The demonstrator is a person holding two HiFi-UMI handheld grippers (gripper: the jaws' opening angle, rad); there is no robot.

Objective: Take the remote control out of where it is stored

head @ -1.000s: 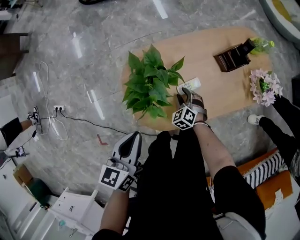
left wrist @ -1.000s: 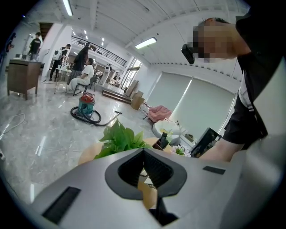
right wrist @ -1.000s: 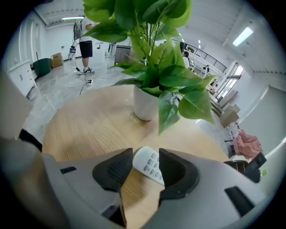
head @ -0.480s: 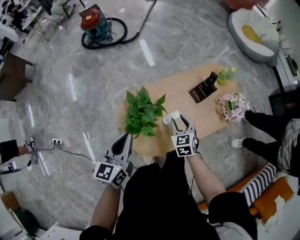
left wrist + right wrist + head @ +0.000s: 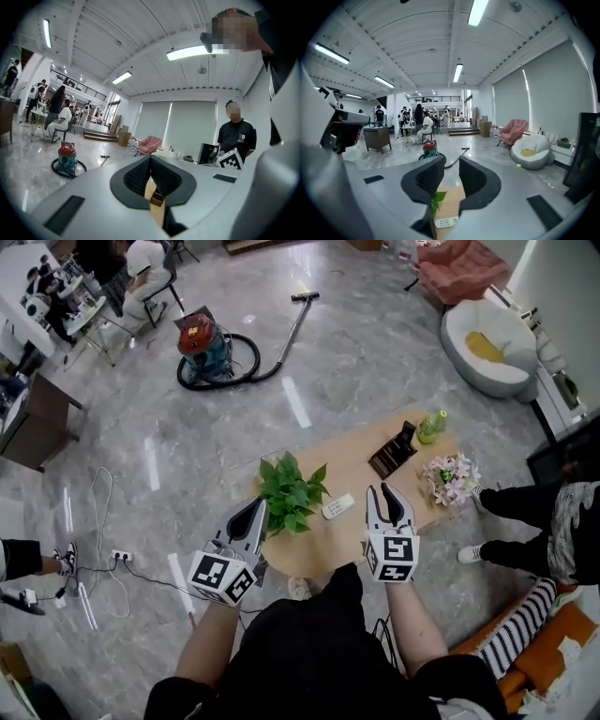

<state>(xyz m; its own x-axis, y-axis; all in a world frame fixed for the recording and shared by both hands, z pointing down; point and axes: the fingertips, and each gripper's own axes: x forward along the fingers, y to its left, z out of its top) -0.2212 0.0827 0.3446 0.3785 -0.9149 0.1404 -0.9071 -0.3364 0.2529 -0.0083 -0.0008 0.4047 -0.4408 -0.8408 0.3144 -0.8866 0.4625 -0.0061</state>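
Remote control (image 5: 338,506) free on table (image 5: 361,465), frame centre. Right gripper (image 5: 388,495) empty, jaws just narrowing, part-gapped; left gripper (image 5: 255,512) pinched together, empty. Risk: stray swing knocks remote off.

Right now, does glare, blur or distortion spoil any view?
Head view: sharp, only ceiling-light streaks on the glossy floor; remote control reads clearly. Left gripper view: fisheye bending, ceiling lamp overexposed. Right gripper view: same bending, dark corners.

One table (image 5: 343,538), one remote (image 5: 338,506), one plant (image 5: 290,493), one bottle (image 5: 431,427), one rack (image 5: 393,452), one bouquet (image 5: 450,478). One vacuum (image 5: 205,343), one pink chair (image 5: 459,270), one white chair (image 5: 489,351).
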